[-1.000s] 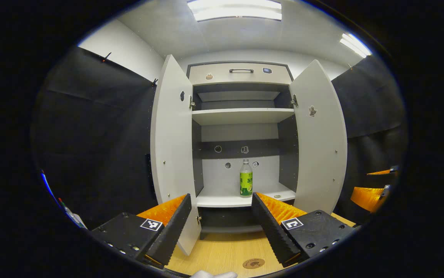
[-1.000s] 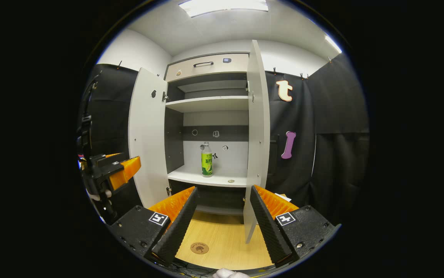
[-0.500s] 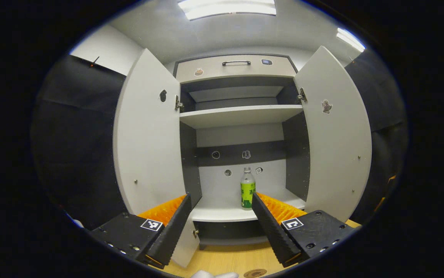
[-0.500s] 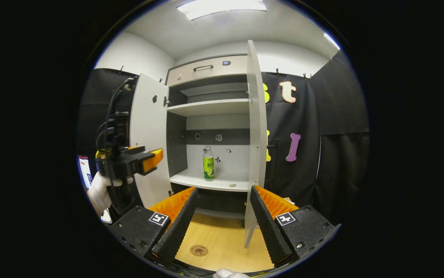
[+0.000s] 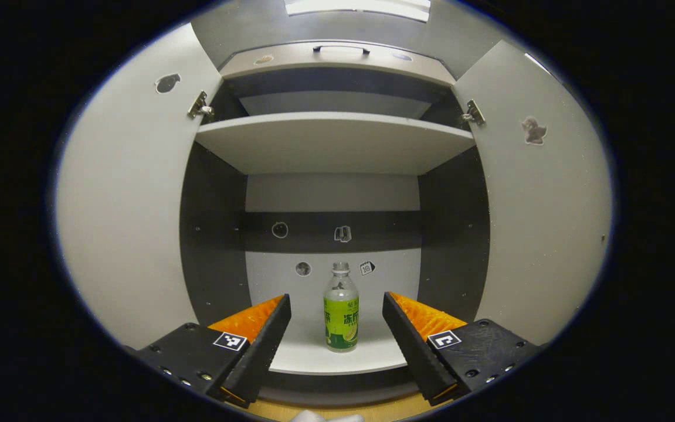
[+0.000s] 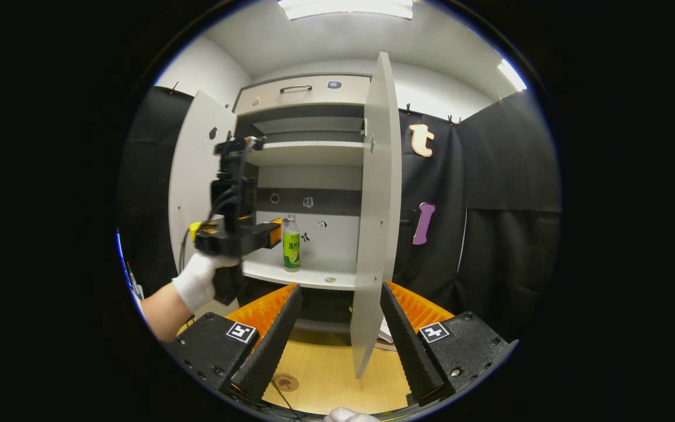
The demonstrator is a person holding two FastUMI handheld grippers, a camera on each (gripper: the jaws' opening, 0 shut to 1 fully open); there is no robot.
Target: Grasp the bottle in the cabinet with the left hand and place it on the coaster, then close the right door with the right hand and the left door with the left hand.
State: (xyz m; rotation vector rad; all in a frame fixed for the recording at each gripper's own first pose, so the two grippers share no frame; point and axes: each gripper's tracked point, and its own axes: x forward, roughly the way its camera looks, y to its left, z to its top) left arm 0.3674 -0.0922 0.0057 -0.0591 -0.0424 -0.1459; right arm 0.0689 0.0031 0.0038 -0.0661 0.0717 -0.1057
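Closing in, my left claw (image 5: 336,334) has come up to the cabinet shelf (image 5: 343,360), spread wide with the bottle (image 5: 341,316) now centred between its fingers, untouched; right claw (image 6: 337,340) waits open.

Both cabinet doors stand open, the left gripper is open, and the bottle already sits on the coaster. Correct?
Not quite: the bottle stands on the cabinet's lower shelf, framed by the open left gripper, per the left gripper view. The coaster lies bare on the table.

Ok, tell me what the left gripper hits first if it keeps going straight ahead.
Probably the bottle: it stands upright on the cabinet shelf, centred between the open fingers of the left gripper. How far ahead it is cannot be judged.
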